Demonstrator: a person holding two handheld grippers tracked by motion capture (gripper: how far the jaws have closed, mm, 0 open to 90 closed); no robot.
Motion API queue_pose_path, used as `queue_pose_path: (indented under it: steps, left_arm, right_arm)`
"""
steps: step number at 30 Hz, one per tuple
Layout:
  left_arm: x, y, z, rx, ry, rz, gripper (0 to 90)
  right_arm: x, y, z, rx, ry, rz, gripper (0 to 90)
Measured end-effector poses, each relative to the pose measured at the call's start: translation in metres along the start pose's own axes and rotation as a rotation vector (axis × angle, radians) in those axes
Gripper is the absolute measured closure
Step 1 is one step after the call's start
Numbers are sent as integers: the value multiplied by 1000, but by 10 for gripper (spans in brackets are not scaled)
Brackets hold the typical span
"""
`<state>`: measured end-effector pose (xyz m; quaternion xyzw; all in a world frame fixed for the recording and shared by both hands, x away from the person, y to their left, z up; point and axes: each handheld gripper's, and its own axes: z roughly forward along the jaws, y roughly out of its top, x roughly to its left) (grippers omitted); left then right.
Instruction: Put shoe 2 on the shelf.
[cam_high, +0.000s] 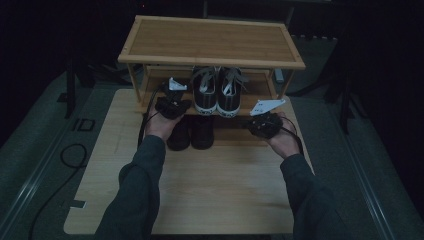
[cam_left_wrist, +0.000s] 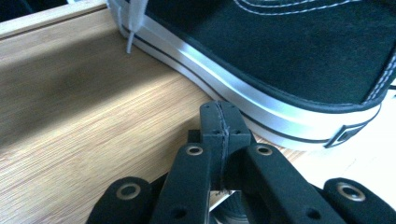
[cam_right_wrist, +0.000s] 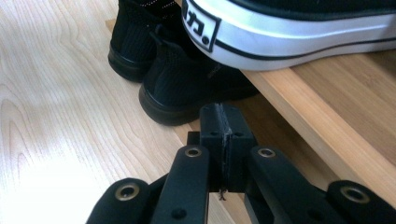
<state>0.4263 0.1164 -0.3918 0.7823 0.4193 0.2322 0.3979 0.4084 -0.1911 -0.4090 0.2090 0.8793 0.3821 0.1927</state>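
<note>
A bamboo shoe rack stands at the table's far side. Its middle shelf carries a pair of black canvas sneakers with white soles, heels toward me. Beneath them a pair of black sock-style shoes pokes out from the lowest level. My left gripper is shut and empty, its tips at the left sneaker's white sole edge over the shelf. My right gripper is also shut and empty, near the rack's front right; its tips point toward the black shoes below the right sneaker's heel.
The light wooden table stretches toward me in front of the rack. A black cable loops on the grey floor at the left. The rack's top shelf is bare. Dark surroundings hide the room behind.
</note>
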Motion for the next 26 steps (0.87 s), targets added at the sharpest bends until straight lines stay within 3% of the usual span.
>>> queue_pose_path:
  steps: [14,26]
  left_arm:
    - [18,-7,-12,7,29,-23,900]
    - [22,-8,-15,4,34,-27,900]
  right_arm:
    - [-1,-11,5,16,9,24,884]
    - [2,-18,12,30,24,32,884]
